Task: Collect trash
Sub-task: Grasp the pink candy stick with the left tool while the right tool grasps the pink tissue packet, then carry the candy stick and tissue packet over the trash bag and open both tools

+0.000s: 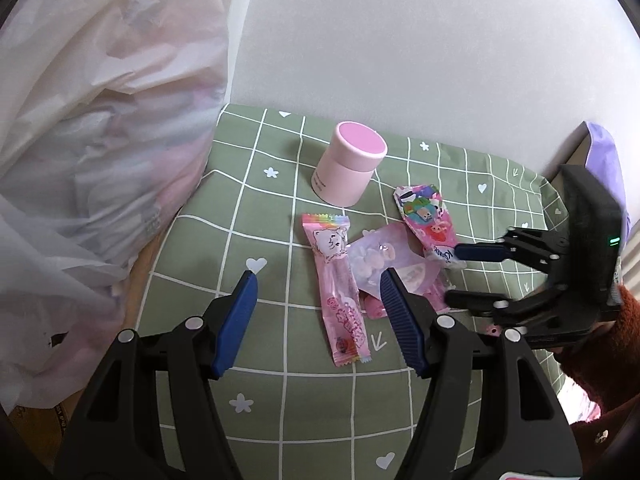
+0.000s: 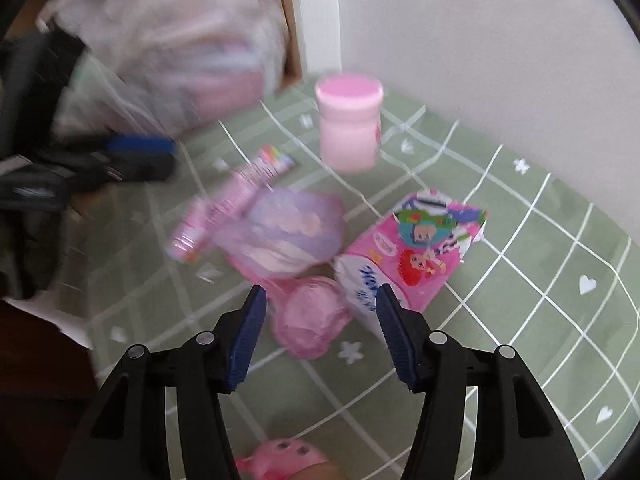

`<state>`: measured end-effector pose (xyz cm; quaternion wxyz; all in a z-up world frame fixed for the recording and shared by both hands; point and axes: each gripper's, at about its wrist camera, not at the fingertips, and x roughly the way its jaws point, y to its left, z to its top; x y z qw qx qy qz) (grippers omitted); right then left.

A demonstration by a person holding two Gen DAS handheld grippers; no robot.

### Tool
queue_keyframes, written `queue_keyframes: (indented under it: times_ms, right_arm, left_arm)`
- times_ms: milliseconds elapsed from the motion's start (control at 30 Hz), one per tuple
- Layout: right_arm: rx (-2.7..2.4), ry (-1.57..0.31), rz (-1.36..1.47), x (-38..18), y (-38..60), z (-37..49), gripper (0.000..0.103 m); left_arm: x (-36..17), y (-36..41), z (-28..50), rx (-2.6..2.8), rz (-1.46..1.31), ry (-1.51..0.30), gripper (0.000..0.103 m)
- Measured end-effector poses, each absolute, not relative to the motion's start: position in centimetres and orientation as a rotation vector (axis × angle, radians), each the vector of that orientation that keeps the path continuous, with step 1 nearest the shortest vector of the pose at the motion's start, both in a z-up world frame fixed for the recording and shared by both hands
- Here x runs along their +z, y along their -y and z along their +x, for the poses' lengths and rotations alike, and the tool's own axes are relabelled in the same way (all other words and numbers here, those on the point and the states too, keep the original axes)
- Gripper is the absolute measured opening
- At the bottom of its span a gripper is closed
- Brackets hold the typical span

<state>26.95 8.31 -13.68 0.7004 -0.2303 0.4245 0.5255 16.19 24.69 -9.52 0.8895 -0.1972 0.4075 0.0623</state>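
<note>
1. Left wrist view: my left claw (image 1: 318,316) hangs released over the long pink wrapper (image 1: 340,292) at frame centre; the white trash bag (image 1: 100,140) fills the left, kept near for dropping.
2. Right wrist view: my right claw (image 2: 320,332), released, frames the crumpled pink wrapper (image 2: 314,318) on the counter (image 2: 540,320), ready to pinch.

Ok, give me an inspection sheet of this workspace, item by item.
Surface: green grid cloth.
Job's things: long pink wrapper, purple pouch, cartoon pack, crumpled pink wrapper, white plastic bag at the table's left edge.
Clutter: pink jar, upright.
Grippers: left claw open, empty; right claw open over the crumpled wrapper.
Cables: nothing seen.
Surroundings: white wall.
</note>
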Motion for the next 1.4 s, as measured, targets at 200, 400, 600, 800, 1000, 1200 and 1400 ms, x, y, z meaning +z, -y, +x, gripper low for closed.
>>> queue_keyframes:
  times_ms: [200,400,600,800,1000,1200,1400]
  right_arm:
    - [1.059,-0.923,-0.389,-12.3,-6.2,29.3,0.058]
    - [0.973,-1.036,-0.353,-15.7,-8.4,32.3,0.05]
    - [0.964,-0.99,-0.428,-15.3,-9.6,31.0,0.01]
    - [0.907,-0.932,-0.263,-11.1,-5.3,30.2,0.007]
    - [0.81,-0.907,-0.173,-8.5,-0.5,28.3,0.007]
    - [0.748,-0.902,-0.158,-8.4,2.5,26.0,0.007]
    - [0.701,-0.838,-0.147,-6.7,5.3,23.9,0.007]
  left_arm:
    - [-9.4,-23.9,16.4,0.092,-0.39,-0.857,0.06]
    - [-9.3,-23.1,16.1,0.079,-0.364,-0.86,0.06]
    - [-9.8,-22.9,16.2,0.065,-0.377,-0.864,0.061]
    - [-10.3,-23.6,17.4,0.04,-0.443,-0.859,0.061]
    - [-11.1,-25.3,21.8,0.074,-0.523,-0.91,0.061]
    - [-13.1,-24.9,24.9,0.141,-0.482,-1.053,0.035]
    - [-9.1,-22.3,22.5,0.12,-0.413,-0.907,0.025]
